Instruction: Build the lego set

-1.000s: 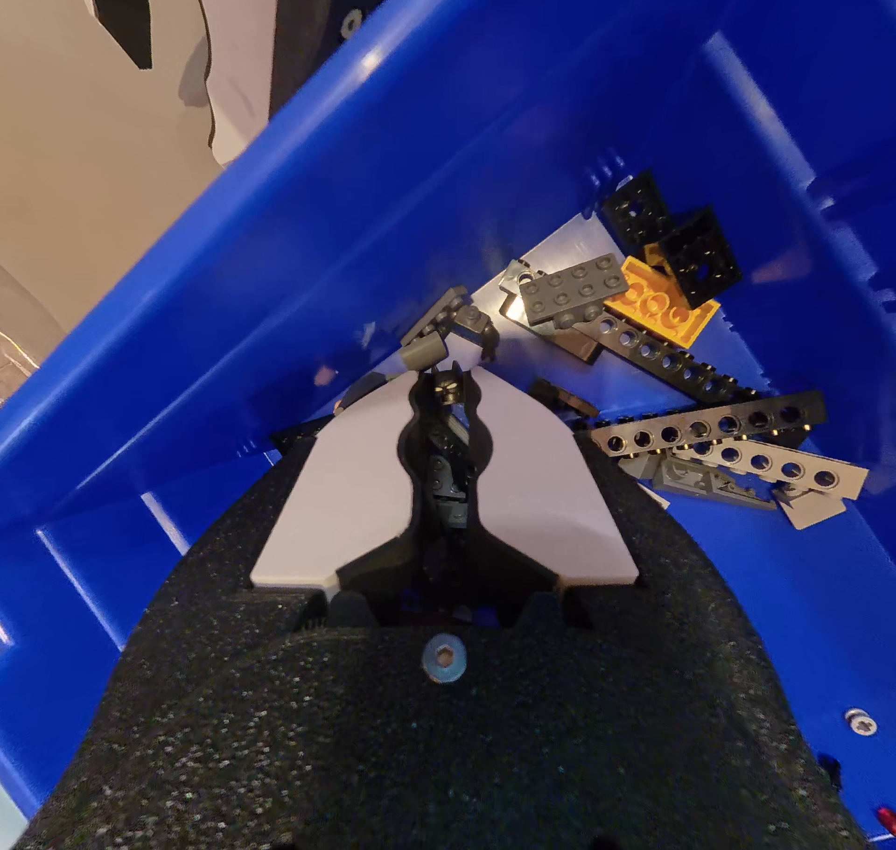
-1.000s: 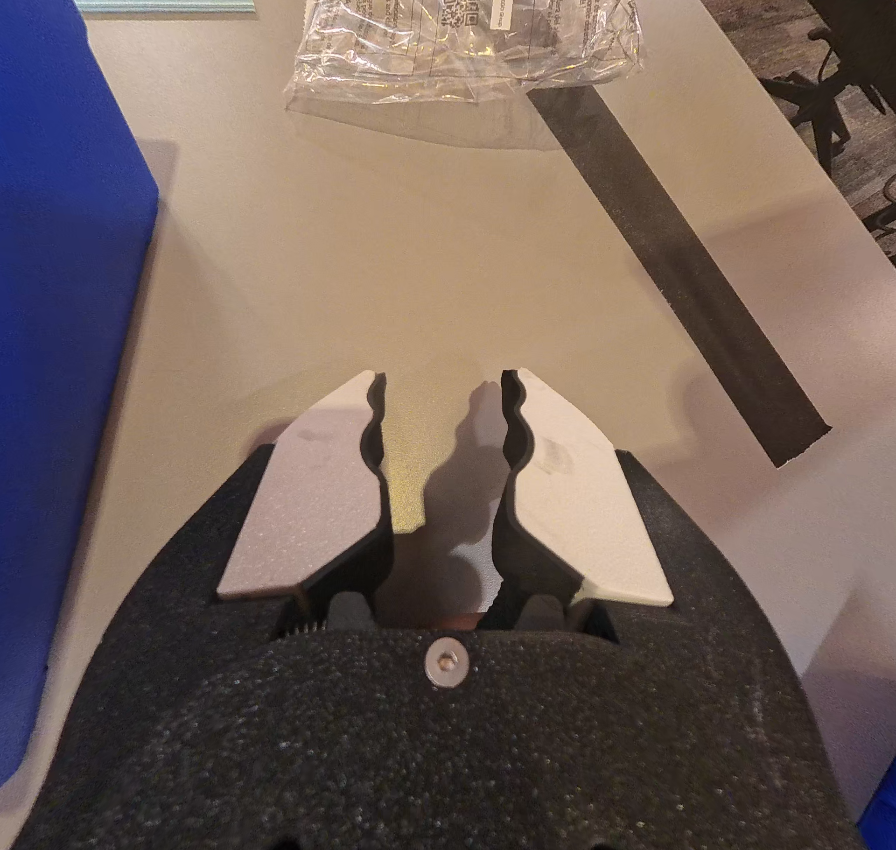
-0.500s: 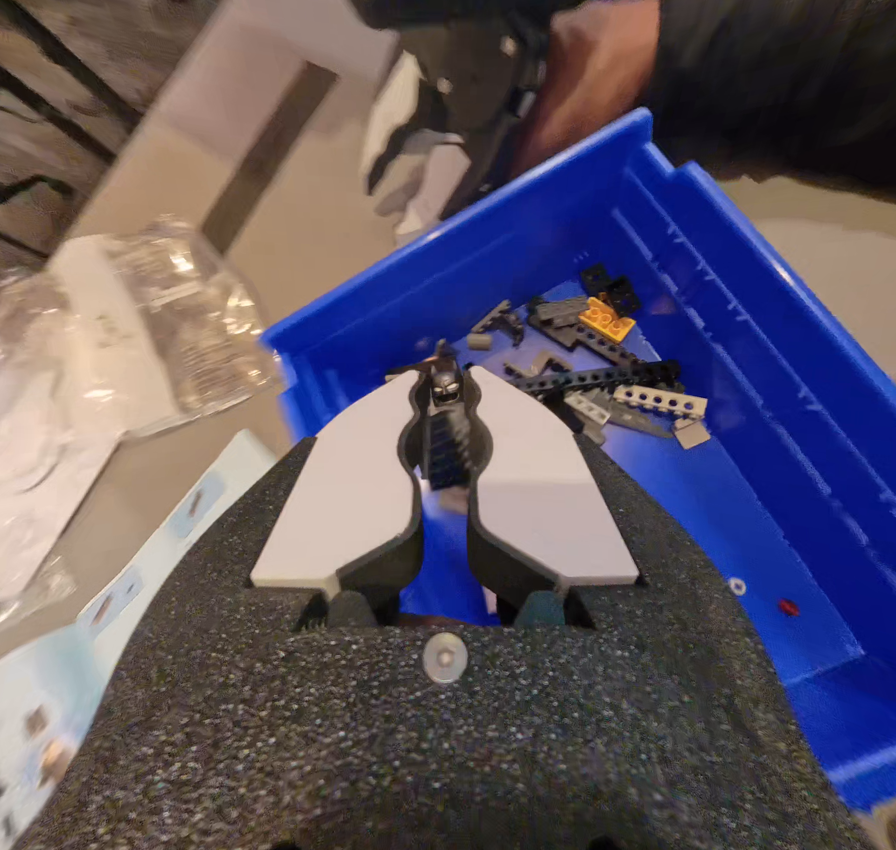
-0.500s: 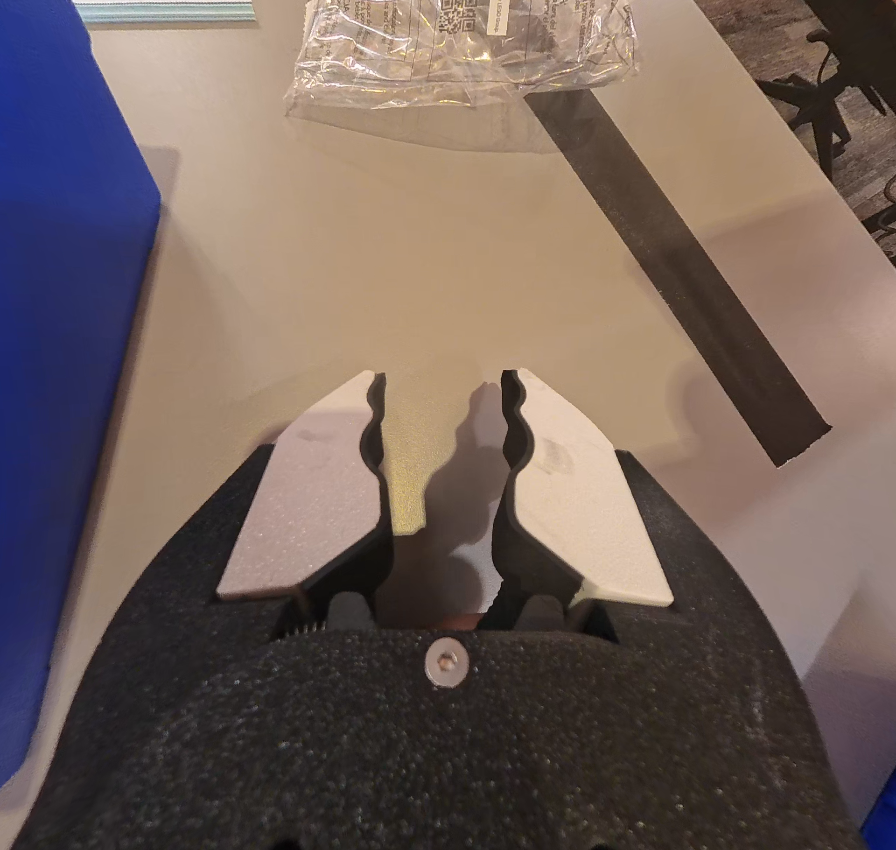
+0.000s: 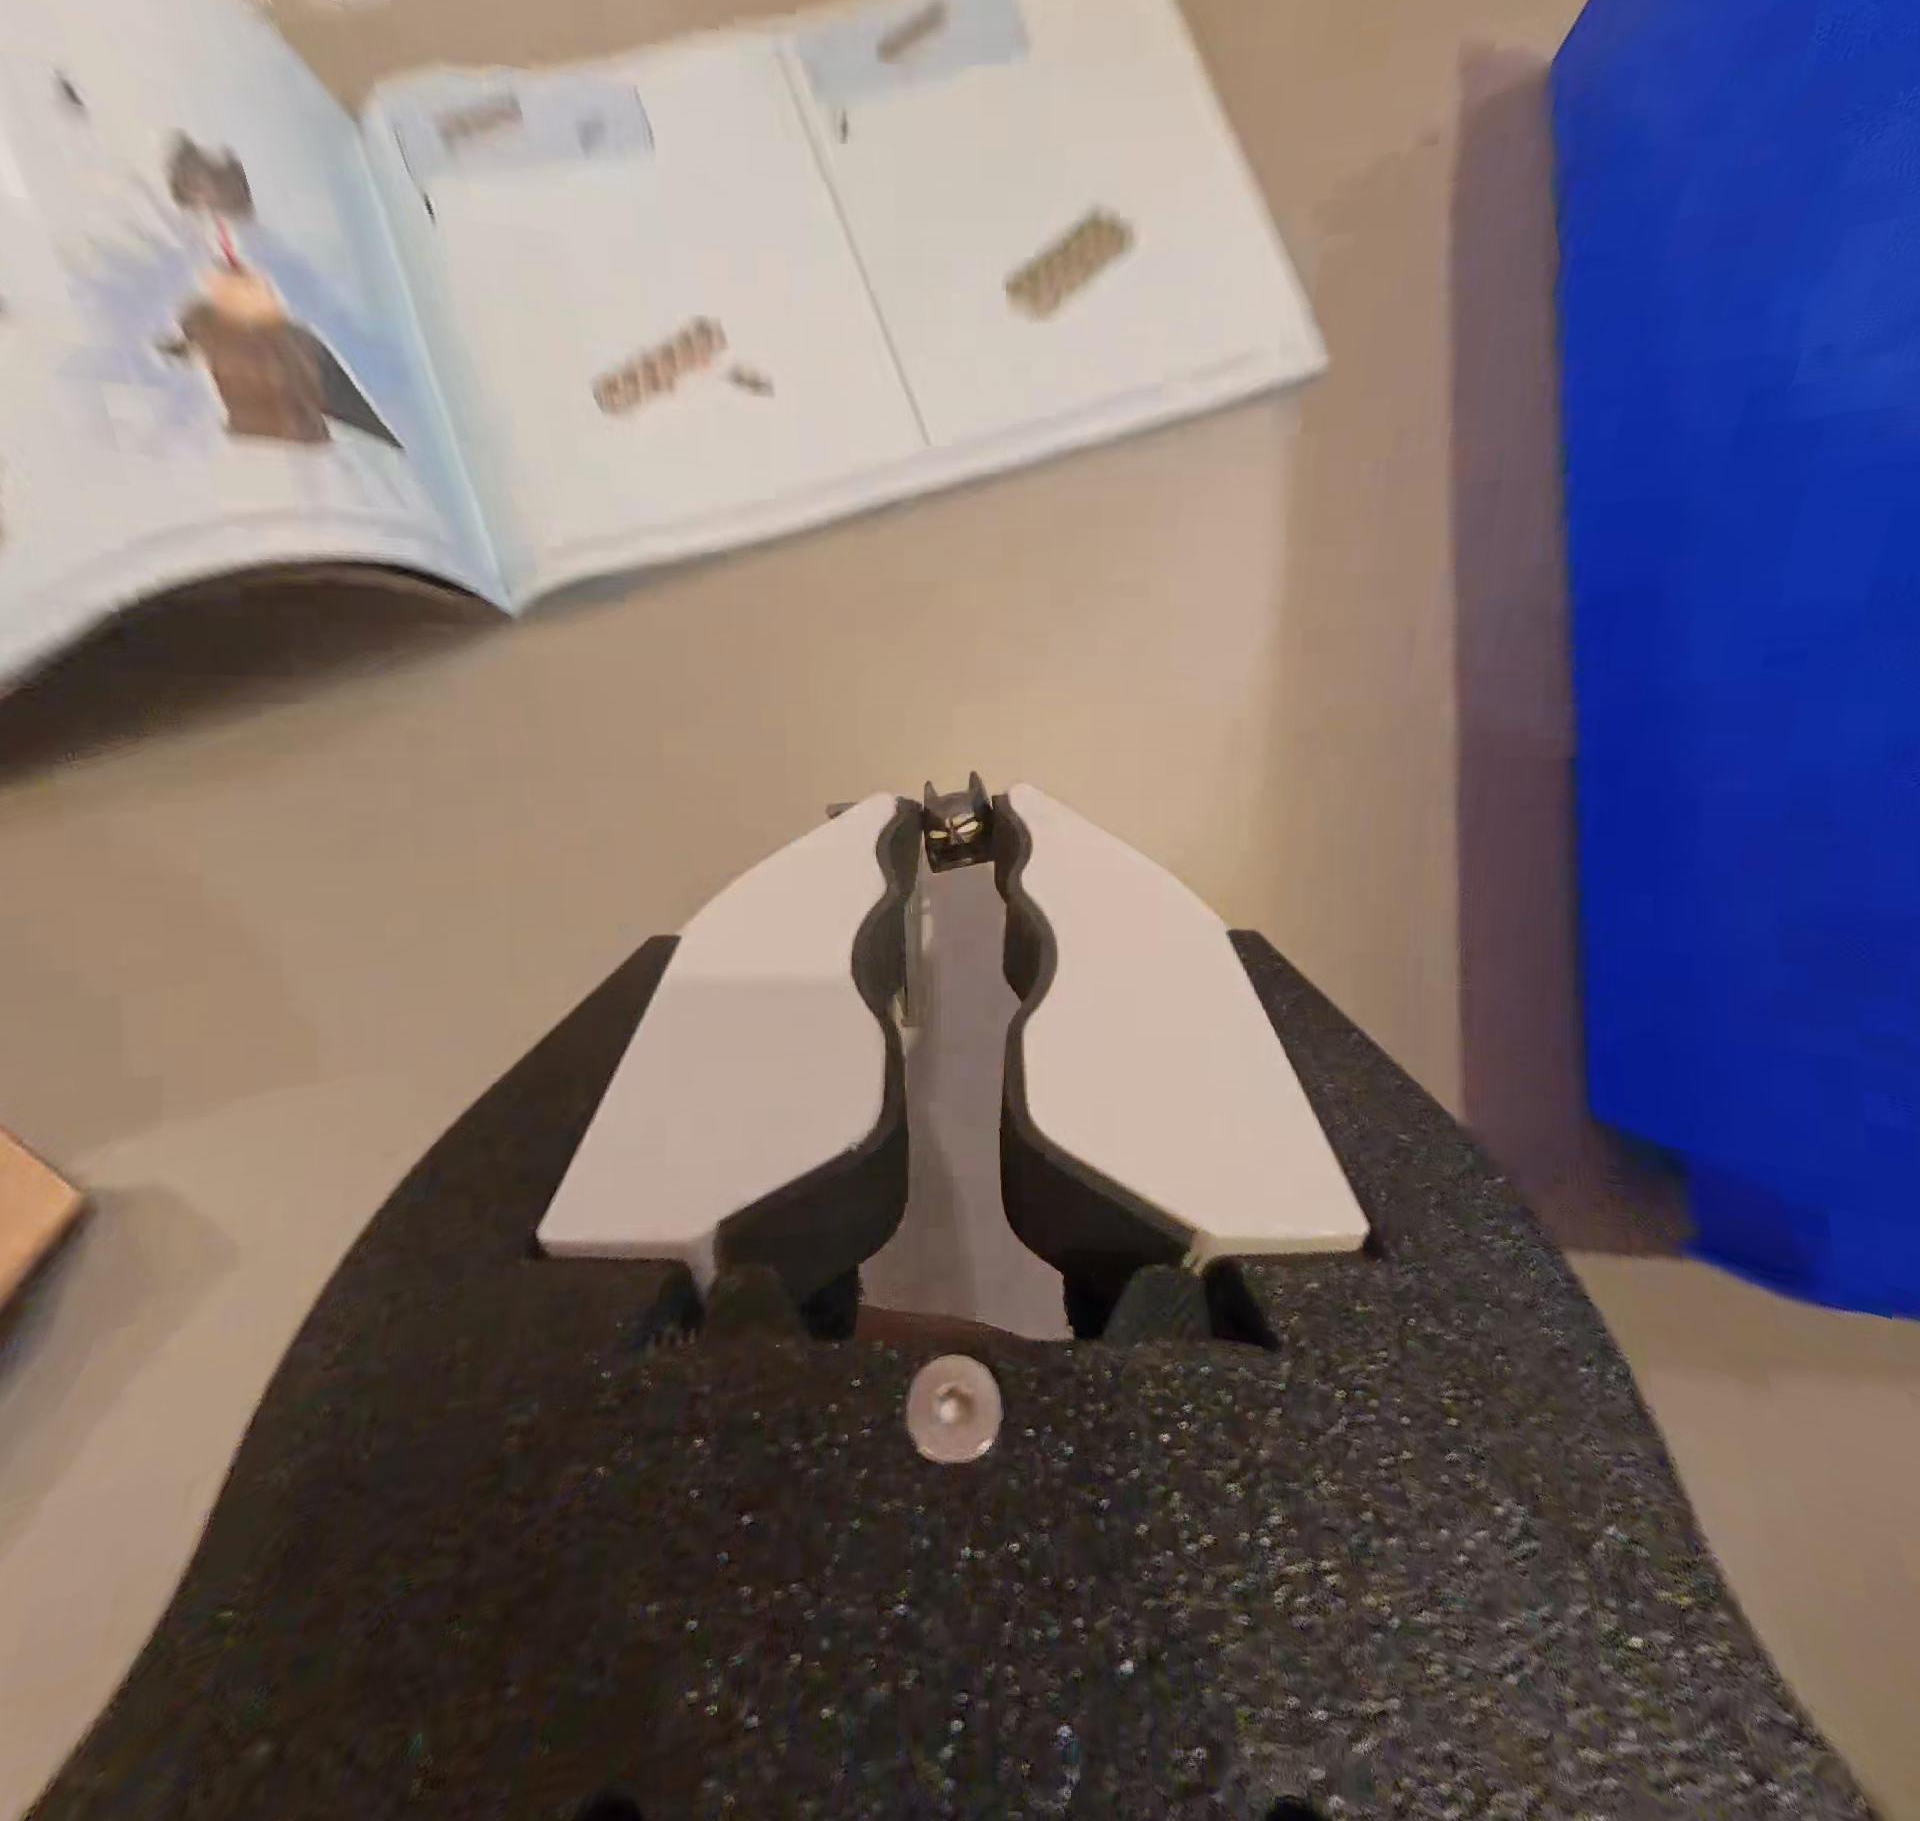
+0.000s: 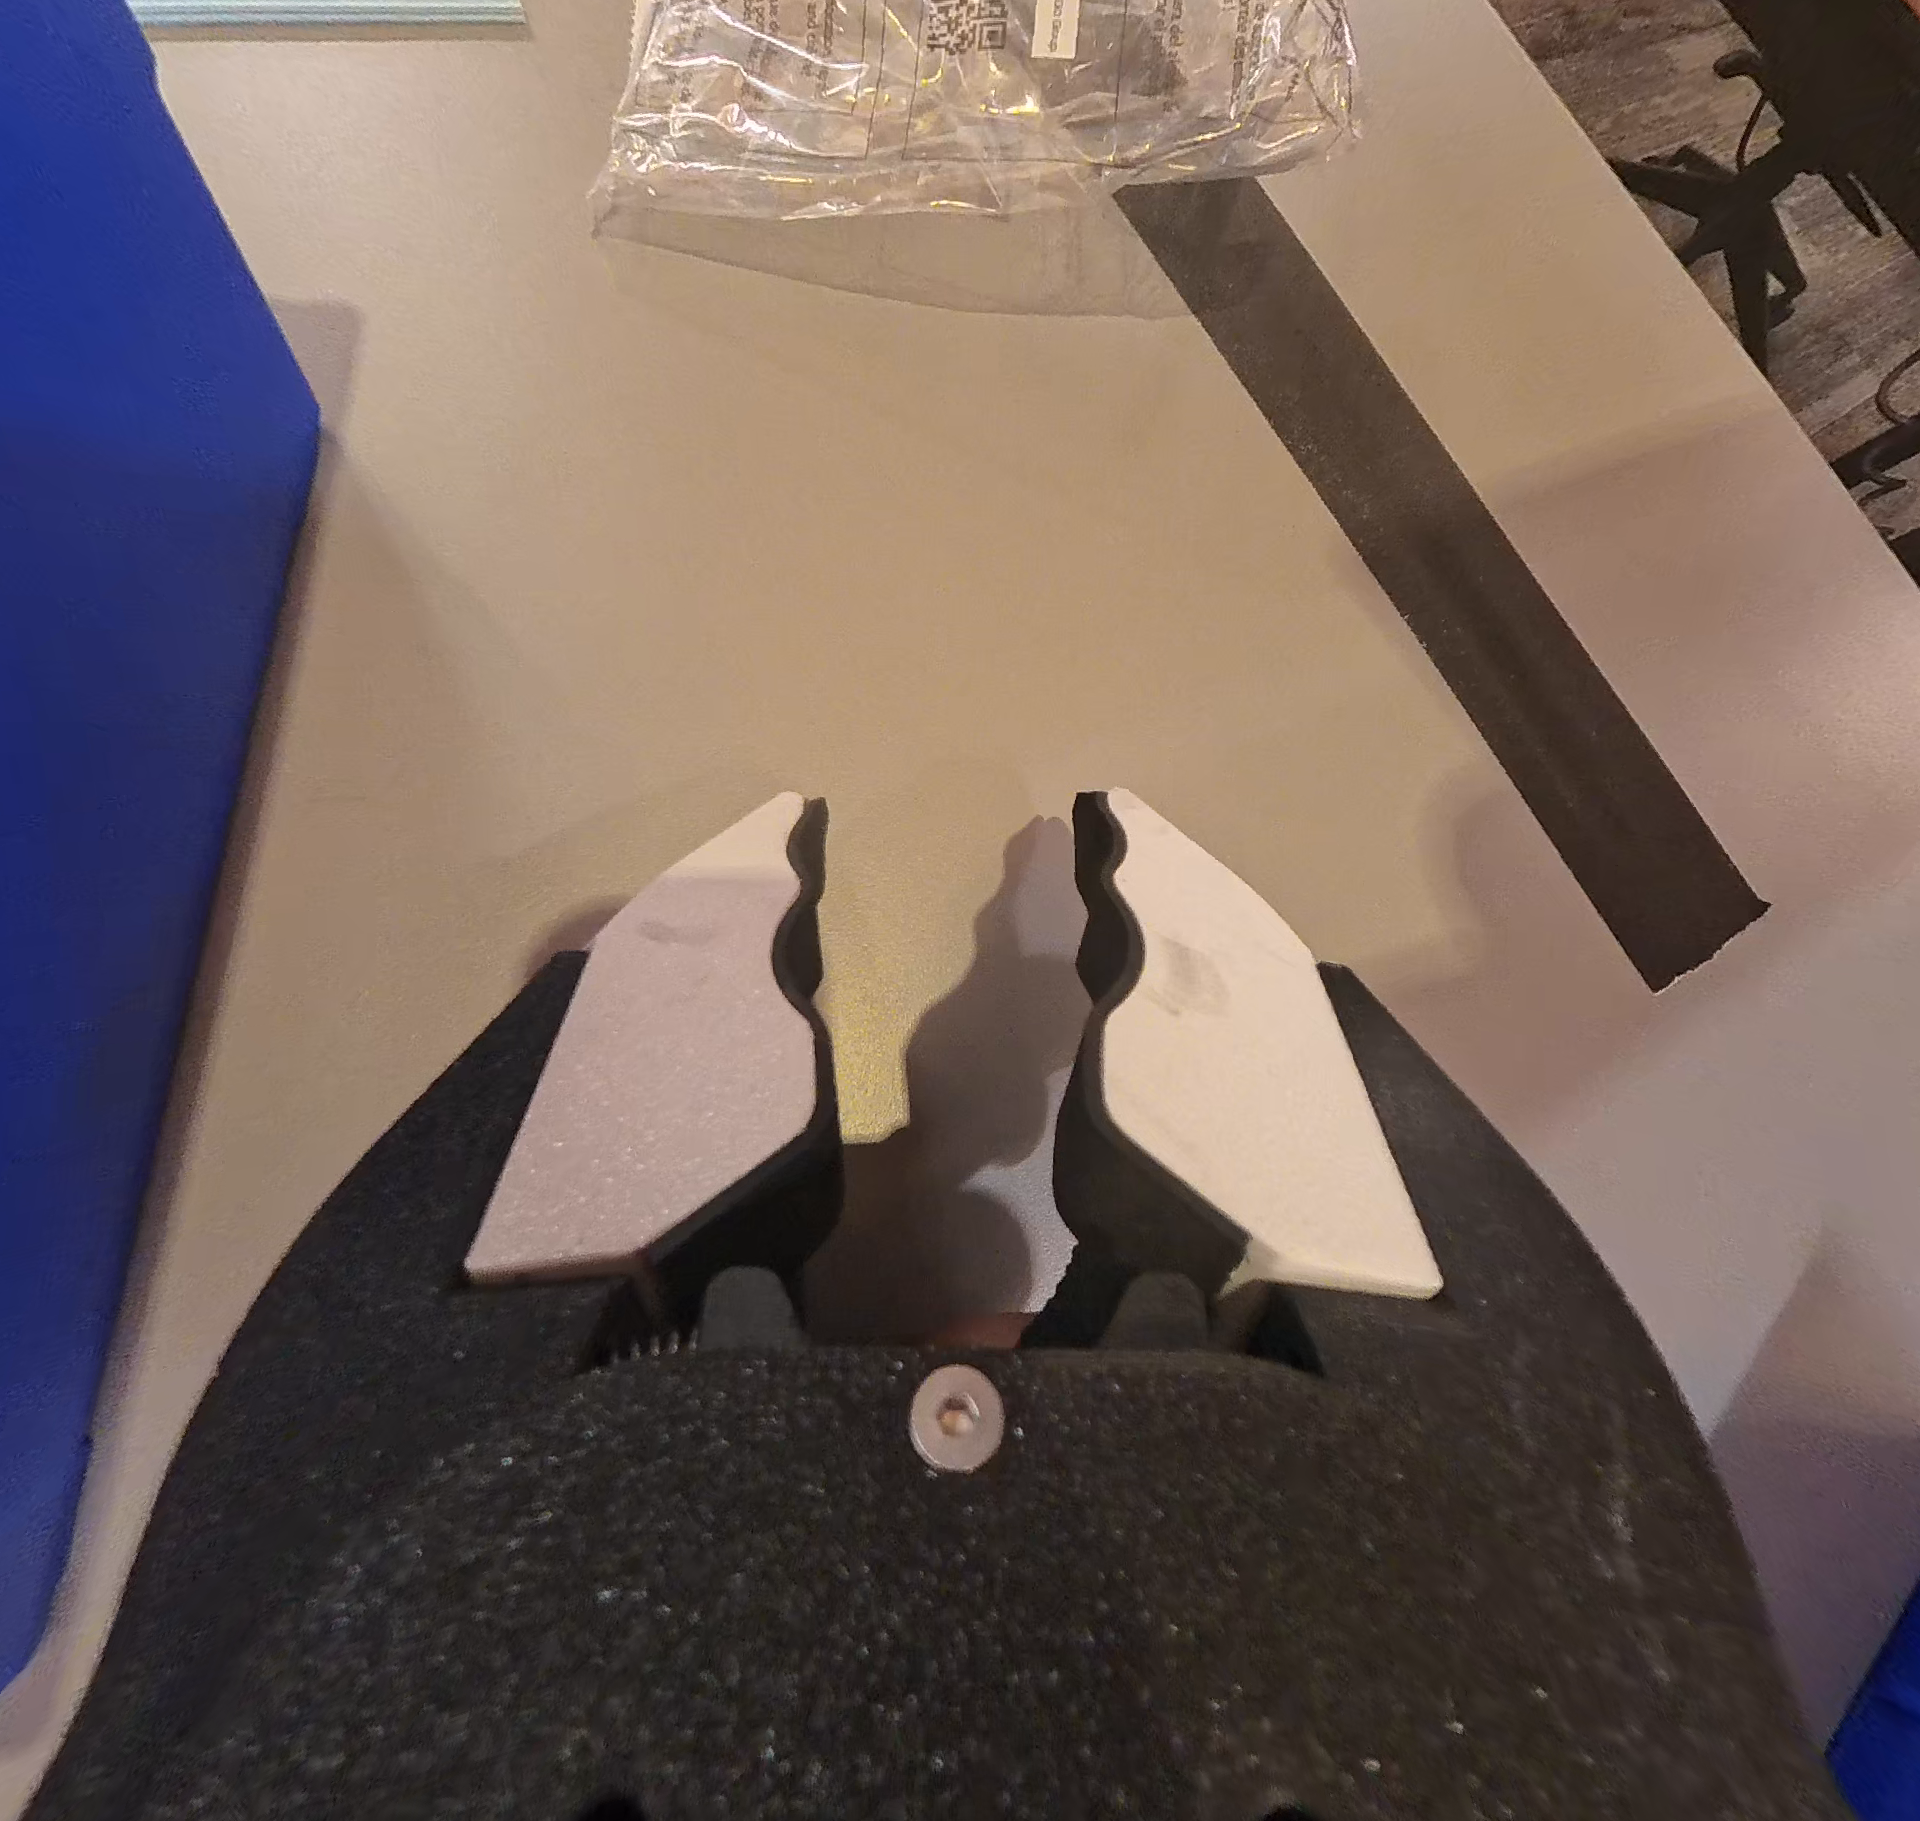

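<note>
Two grippers are in my views, each with white flat fingers, wavy dark rubber pads and a rough black speckled body. My left gripper [image 5: 958, 831] has its jaws narrow, and the pads press from both sides on a small black toy head [image 5: 957, 829] with two pointed ears and pale eyes; it sits at the very fingertips, in the middle of the frame, above the smooth beige table [image 5: 623, 888]. At upper left lies an open booklet [image 5: 644, 317], pale blue and glossy, its pages blurred. At the right edge stands the plain wall of a blue plastic bin [image 5: 1745, 628].

My right gripper [image 6: 948, 821] has its jaws wide with only table between them. Upper centre I see a crinkled clear plastic bag [image 6: 977, 78], and a matte black strip [image 6: 1455, 566] runs diagonally at right.
</note>
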Motion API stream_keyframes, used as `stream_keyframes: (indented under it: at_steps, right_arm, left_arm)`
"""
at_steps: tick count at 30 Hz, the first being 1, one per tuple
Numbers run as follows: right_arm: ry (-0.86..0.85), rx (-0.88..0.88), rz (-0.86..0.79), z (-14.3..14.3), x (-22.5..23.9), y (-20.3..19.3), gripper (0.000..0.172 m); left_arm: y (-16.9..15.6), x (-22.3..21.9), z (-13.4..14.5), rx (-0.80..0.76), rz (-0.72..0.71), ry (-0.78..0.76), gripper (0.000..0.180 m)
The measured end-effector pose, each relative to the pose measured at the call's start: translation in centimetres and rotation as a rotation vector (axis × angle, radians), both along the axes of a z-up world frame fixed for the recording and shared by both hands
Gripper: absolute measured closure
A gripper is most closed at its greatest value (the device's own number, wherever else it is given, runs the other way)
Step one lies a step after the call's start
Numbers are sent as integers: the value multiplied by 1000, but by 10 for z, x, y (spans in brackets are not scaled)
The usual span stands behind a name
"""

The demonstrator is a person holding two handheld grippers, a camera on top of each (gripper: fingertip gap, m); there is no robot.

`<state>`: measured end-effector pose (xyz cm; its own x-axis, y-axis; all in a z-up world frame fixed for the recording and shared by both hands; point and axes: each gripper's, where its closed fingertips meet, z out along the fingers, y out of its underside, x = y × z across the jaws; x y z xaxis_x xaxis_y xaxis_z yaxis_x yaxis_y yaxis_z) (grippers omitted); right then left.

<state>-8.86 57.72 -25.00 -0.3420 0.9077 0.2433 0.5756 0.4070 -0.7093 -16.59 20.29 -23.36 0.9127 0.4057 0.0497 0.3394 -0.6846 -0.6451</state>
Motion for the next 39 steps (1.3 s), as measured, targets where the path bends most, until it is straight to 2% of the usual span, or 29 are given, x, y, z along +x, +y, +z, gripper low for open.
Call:
stream_keyframes:
  at_steps: [3, 8, 10, 12, 22, 25, 27, 31, 34, 39]
  right_arm:
    - [0, 3, -1, 0, 0, 0, 125]
    - [-4, -3, 2, 0, 0, 0, 125]
    - [-3, -1, 3, 0, 0, 0, 125]
    - [-1, 2, 2, 0, 0, 0, 125]
    - [2, 10, 2, 0, 0, 0, 125]
    - [5, 11, 4, 0, 0, 0, 125]
    - [9, 11, 4, 1, 0, 0, 125]
    - [8, 10, 6, 1, 0, -1, 125]
    - [0, 5, 6, 0, 0, 0, 125]
    - [5, 11, 2, 0, 0, 0, 125]
  left_arm:
    - [-10, 5, -23, -68, -19, -4, 167]
    - [-9, 8, -23, -62, -41, 2, 164]
    - [-9, 7, -21, -67, -47, 21, 156]
    - [-6, 5, -10, -29, -49, 42, 150]
    - [18, -3, 70, 100, -78, 170, 148]
    - [27, -3, 77, 78, -100, 200, 148]
    - [22, -8, 64, 11, -103, 207, 149]
    - [-13, -9, 10, -212, -125, 144, 149]
    - [-29, -4, -15, -243, -119, 82, 151]
    - [-33, -6, -27, -222, -106, 34, 160]
